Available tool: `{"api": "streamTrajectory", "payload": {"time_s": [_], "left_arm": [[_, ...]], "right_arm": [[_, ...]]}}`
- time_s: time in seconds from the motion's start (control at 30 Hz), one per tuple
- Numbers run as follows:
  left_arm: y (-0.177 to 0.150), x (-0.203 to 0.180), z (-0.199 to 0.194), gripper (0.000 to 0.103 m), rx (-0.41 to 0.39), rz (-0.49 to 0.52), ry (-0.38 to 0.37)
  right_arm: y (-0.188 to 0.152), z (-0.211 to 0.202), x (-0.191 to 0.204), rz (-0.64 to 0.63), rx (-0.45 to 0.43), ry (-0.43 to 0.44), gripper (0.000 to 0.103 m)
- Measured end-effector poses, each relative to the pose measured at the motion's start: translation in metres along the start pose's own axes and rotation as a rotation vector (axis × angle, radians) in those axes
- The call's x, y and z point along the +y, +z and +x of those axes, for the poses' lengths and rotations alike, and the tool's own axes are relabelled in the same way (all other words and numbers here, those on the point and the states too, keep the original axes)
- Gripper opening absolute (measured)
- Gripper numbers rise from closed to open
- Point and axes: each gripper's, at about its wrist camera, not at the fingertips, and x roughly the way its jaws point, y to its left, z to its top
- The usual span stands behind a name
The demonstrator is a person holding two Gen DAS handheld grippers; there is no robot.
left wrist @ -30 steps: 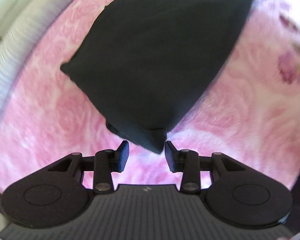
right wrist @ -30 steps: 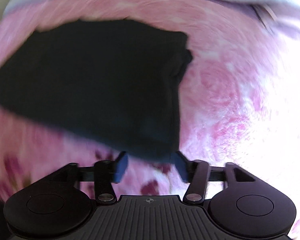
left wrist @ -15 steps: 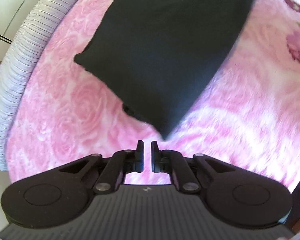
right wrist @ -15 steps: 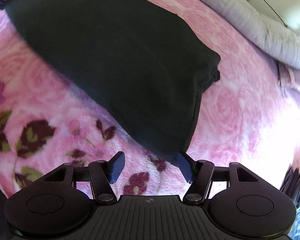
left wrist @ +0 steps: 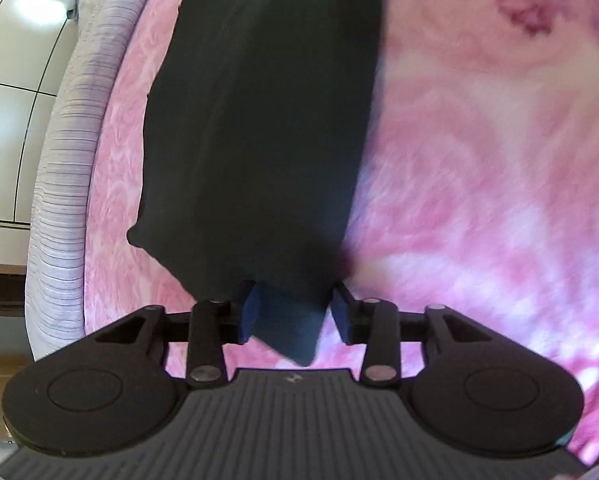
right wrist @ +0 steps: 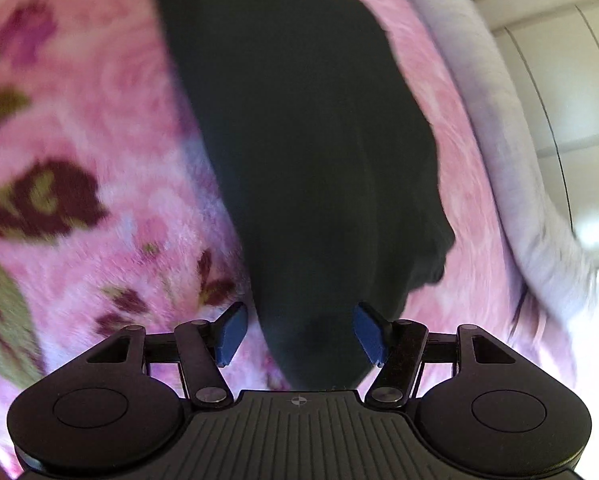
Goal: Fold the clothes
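A black folded garment (left wrist: 259, 120) lies flat on a pink floral blanket (left wrist: 479, 160). My left gripper (left wrist: 295, 314) is open, and the garment's near corner reaches in between its blue pads (left wrist: 248, 314), down to the gripper body. In the right wrist view the same garment (right wrist: 307, 140) runs away from me. Its near end sits between the pads (right wrist: 228, 334) of my open right gripper (right wrist: 299, 334). Neither gripper is pinching the cloth. The far end of the garment is cut off at the top of both views.
A grey striped bed border (left wrist: 63, 160) runs along the blanket's left side, with pale cabinet panels (left wrist: 7, 100) beyond it. In the right wrist view the same border (right wrist: 499, 120) is on the right. Dark flower prints (right wrist: 39, 200) mark the blanket.
The left gripper closed on nothing half a second ago, then opened again. Both grippers have moved forward, so the garment's near corners now lie between their fingers.
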Motion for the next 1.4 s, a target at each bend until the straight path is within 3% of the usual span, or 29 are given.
{"api": "streamTrajectory", "payload": {"time_s": [0.03,0.07,0.13,0.17,0.23,0.33,0.47,0.67,0.9,0.97,1.07,1.1,1.13,1.23,1.4], "left_arm": [[-0.001,0.002,0.001,0.017,0.0,0.005,-0.006],[-0.003,0.004,0.003,0.014,0.0,0.01,-0.012],[-0.006,0.007,0.005,0.01,0.001,0.02,-0.023],[-0.007,0.009,0.007,0.009,0.001,0.025,-0.029],[-0.009,0.013,0.007,0.007,0.0,0.031,-0.045],[-0.014,0.023,-0.008,0.005,-0.021,0.02,-0.07],[-0.017,0.027,-0.044,0.005,-0.055,0.003,-0.102],[-0.007,-0.007,-0.102,0.005,-0.097,-0.008,-0.204],[-0.001,-0.04,-0.121,0.011,-0.043,-0.049,-0.289],[-0.006,-0.037,-0.127,0.015,-0.009,-0.076,-0.309],[-0.021,-0.011,-0.131,0.018,0.033,-0.216,-0.359],[-0.027,0.0,-0.131,0.025,0.04,-0.277,-0.372],[-0.032,0.012,-0.13,0.031,0.044,-0.339,-0.381],[-0.044,0.056,-0.111,0.033,0.044,-0.531,-0.396],[-0.056,0.139,-0.038,0.041,0.004,-0.845,-0.455]], "right_arm": [[0.0,0.002,-0.001,-0.018,0.0,0.001,0.057],[0.0,0.004,-0.003,-0.035,0.0,0.001,0.051],[-0.001,0.008,-0.006,-0.071,-0.001,0.003,0.023],[-0.001,0.01,-0.007,-0.089,-0.001,0.003,0.016],[-0.002,0.015,-0.01,-0.124,-0.002,0.005,0.005],[-0.003,0.013,-0.014,-0.164,-0.008,0.007,0.003],[-0.012,-0.023,-0.012,-0.161,-0.037,0.018,0.003],[-0.049,-0.055,0.017,-0.138,0.009,0.061,0.003],[-0.077,-0.058,0.048,-0.122,0.06,0.094,0.003],[-0.079,-0.059,0.052,-0.122,0.106,0.091,0.008],[-0.087,-0.074,0.057,-0.077,0.17,0.08,0.034],[-0.088,-0.078,0.053,-0.044,0.177,0.078,0.045],[-0.088,-0.082,0.048,-0.011,0.185,0.077,0.047],[-0.084,-0.096,0.029,0.123,0.194,0.081,0.048],[-0.057,-0.09,-0.025,0.412,0.168,0.127,0.048]]}}
